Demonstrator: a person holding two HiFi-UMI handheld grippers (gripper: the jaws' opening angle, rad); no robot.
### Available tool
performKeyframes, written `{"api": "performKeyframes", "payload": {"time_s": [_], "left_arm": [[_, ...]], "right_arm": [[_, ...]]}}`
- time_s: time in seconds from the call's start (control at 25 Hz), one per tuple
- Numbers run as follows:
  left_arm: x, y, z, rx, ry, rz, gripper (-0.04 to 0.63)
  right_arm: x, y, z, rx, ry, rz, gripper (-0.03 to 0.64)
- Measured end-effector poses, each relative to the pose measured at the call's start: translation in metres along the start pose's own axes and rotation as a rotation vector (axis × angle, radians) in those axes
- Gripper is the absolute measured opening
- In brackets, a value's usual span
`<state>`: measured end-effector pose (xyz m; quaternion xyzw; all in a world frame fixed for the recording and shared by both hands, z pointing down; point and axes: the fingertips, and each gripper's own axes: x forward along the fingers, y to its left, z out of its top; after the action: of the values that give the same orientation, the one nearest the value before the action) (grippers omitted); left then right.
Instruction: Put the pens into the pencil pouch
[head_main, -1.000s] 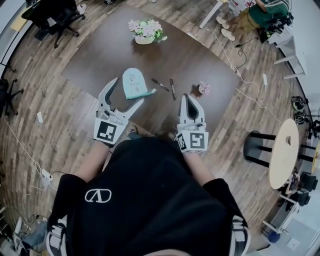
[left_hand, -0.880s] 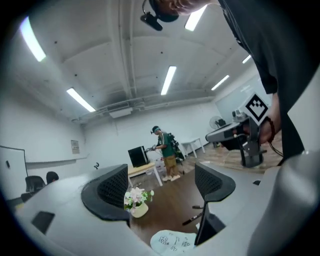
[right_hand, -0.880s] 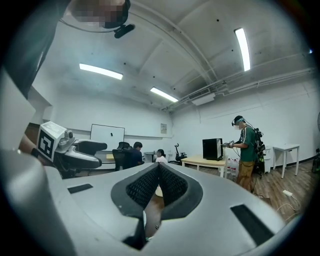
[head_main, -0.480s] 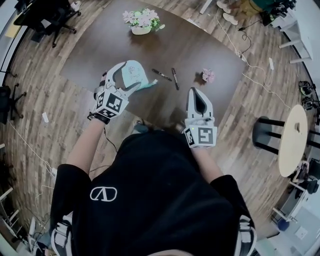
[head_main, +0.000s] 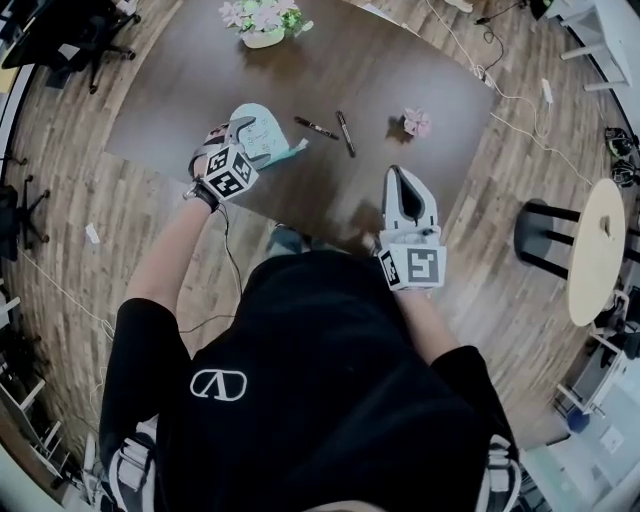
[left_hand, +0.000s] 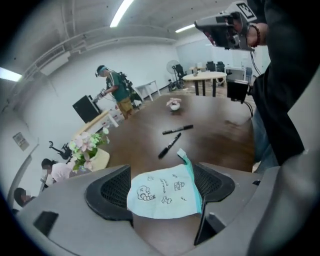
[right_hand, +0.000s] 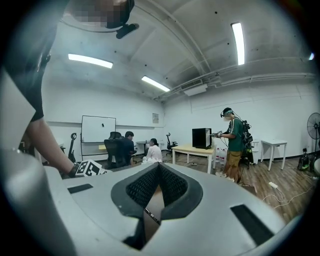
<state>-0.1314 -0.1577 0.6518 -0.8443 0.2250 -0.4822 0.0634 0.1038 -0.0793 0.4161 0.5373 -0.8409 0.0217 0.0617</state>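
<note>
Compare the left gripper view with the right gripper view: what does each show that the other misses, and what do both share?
Only the left gripper view shows the pencil pouch lying on the table between the open jaws of the left gripper, with the flower pot beyond it. Only the right gripper view shows the right gripper with its jaws shut together, and a whiteboard on the far wall. Both show a standing person in a green top and strip lights on the ceiling.

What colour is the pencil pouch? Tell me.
Pencil pouch: pale blue with dark doodles; best in left gripper view.
</note>
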Motion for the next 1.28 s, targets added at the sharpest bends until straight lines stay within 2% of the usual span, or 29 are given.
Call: {"api": "performKeyframes", "payload": {"time_s": [0.2, 0.4, 0.68, 0.88, 1.08, 1.28], "left_arm": [[0.042, -0.033, -0.035, -0.007, 0.103, -0.109, 0.388], [0.069, -0.053, -0.056, -0.021, 0.179, -0.183, 0.376], [0.090, -0.063, -0.078, -0.061, 0.261, -0.241, 0.263], [0.091, -0.066, -0.082, -0.076, 0.292, -0.250, 0.056], [0.088, -0.064, -0.077, -0.126, 0.291, -0.257, 0.020], [0.076, -0.051, -0.062, -0.208, 0.255, -0.241, 0.014]], "right_arm": [[-0.002, -0.014, -0.006, -0.001, 0.018, -0.028, -0.002], [-0.001, -0.025, -0.016, 0.002, 0.046, -0.039, -0.002], [0.003, -0.036, -0.024, 0.005, 0.064, -0.046, -0.002], [0.004, -0.039, -0.029, 0.006, 0.072, -0.052, -0.002], [0.003, -0.042, -0.027, 0.011, 0.067, -0.052, -0.002], [0.002, -0.042, -0.022, 0.017, 0.048, -0.050, -0.002]]}}
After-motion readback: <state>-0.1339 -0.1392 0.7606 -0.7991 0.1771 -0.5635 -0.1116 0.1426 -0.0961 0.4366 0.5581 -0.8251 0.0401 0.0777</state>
